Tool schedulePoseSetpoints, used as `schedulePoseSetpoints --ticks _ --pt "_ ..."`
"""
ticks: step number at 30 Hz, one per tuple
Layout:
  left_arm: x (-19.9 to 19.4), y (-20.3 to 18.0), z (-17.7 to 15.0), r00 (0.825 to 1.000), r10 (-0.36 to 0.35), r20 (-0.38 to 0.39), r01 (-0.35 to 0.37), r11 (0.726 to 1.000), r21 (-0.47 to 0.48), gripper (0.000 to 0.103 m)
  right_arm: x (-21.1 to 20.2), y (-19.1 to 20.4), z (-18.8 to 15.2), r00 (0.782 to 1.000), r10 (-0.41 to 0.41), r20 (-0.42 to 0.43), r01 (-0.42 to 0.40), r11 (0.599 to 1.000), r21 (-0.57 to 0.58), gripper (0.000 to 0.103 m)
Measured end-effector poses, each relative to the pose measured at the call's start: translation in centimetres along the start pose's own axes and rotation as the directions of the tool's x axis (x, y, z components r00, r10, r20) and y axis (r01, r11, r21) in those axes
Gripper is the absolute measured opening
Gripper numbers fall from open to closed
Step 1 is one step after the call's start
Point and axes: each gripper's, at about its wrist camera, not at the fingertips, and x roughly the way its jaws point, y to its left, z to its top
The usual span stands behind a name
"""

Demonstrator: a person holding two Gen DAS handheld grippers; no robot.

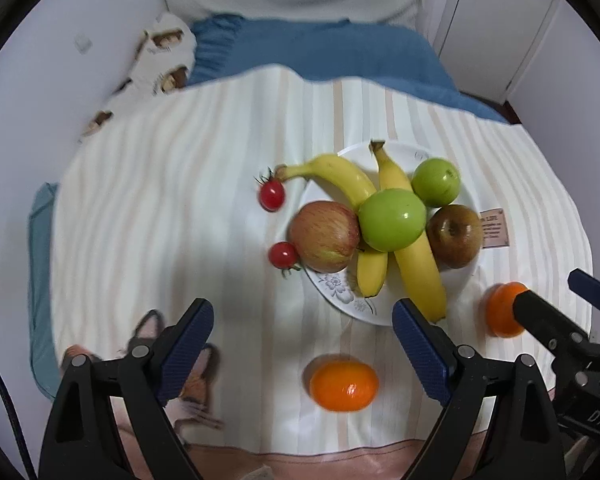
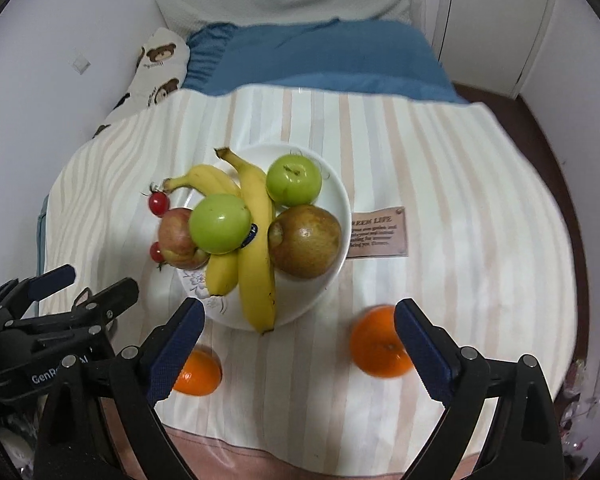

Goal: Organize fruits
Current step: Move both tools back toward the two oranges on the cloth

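A: Nearest?
B: Left gripper [image 1: 302,354] and right gripper [image 2: 300,350], ribbed blue pads, jaws wide apart, nothing held. A glossy round orange [image 1: 344,385] lies between the left one's fingers, untouched; another orange [image 2: 380,342] sits at three o'clock of it.
A: Beyond?
B: On the striped cloth [image 2: 460,184], a white floral plate [image 2: 336,196] heaped with smooth bananas [image 2: 256,240], green apples [image 2: 219,222] and red apples [image 1: 325,236]. Cherry tomatoes [image 1: 272,195] lie off its nine o'clock rim.
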Motion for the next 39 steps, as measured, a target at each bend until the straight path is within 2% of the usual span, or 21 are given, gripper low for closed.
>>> schedulePoseSetpoints --ticks 4,9,21,31,39 --pt "-3.9 -0.1 -1.6 0.996 0.017 0.083 -0.018 1.0 0.007 0.091 -4.0 0.6 -1.5 0.997 0.004 0.071 -0.003 1.0 -0.011 0.098" --pt "-9.0 -0.4 -3.9 0.988 -0.005 0.157 0.004 1.0 0.012 0.091 -8.3 0.9 -3.6 0.989 -0.002 0.147 0.005 1.0 -0.022 0.098" --pt "-16.3 -0.9 -8.3 0.965 -0.012 0.263 0.009 1.0 0.013 0.091 -16.1 0.5 -9.0 0.968 0.011 0.25 -0.009 1.0 -0.012 0.098" --pt "-18.3 -1.1 -10.1 0.959 -0.009 0.282 0.006 1.0 0.01 0.091 -19.7 1.4 -11.3 0.952 0.031 0.304 -0.024 0.999 -0.027 0.098" --pt "-17.8 -0.9 -10.0 0.963 0.004 0.269 -0.002 1.0 -0.008 0.091 -19.3 0.8 -11.0 0.956 0.05 0.288 -0.048 0.999 -0.015 0.1"
